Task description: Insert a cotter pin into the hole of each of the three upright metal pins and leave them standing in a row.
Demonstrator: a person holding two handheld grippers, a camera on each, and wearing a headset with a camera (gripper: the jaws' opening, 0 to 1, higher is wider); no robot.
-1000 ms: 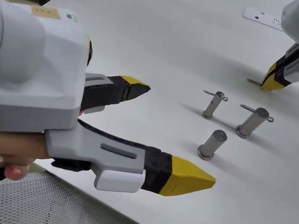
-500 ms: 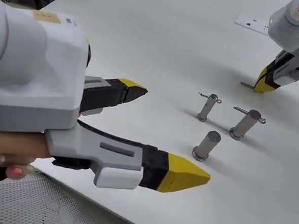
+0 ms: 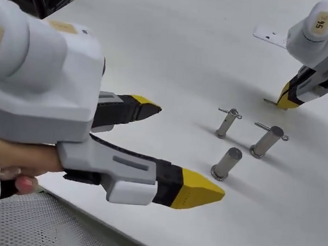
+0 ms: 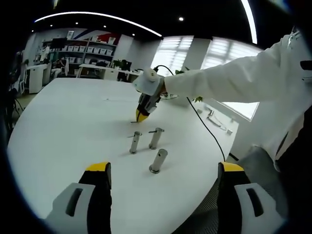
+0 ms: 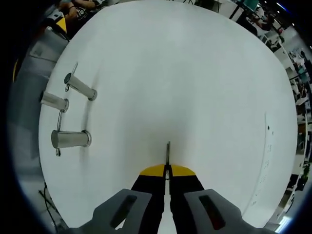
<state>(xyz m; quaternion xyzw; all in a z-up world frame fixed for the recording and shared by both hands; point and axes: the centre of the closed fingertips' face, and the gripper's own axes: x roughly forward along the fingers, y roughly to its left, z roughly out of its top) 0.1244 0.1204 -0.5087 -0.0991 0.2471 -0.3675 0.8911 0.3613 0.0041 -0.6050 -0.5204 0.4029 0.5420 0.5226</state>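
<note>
- Cotter pin point(image 5: 167, 152): clenched between the closed tips of the right tool point(image 5: 167, 170), over the far right of the worktop point(image 3: 174, 51), well apart from the three pins.
- It sticks straight out past the tips, its long axis in line with the jaws. In the head view it lies nearly level and low, free end pointing left. Whether it touches the worktop I cannot tell.
- Bare pin point(image 3: 226, 163): upright on its flanged base, axis vertical, nearest the left tool point(image 3: 176, 150).
- One fitted pin point(image 3: 227, 122) and a second fitted pin point(image 3: 266, 140) stand upright between the bare pin and the right tool, each with a cotter pin lying crosswise through its head.
- Left tool: released, jaws wide apart and grasping nothing, low over the near worktop and pointing at the pins.
- Around: a white sleeve point(image 4: 229, 78) behind the right tool, a cable point(image 4: 200, 122) trailing over the far worktop, a flat white plate point(image 3: 269, 34) beyond the right tool, and mesh point(image 3: 35, 224) off the near edge.
</note>
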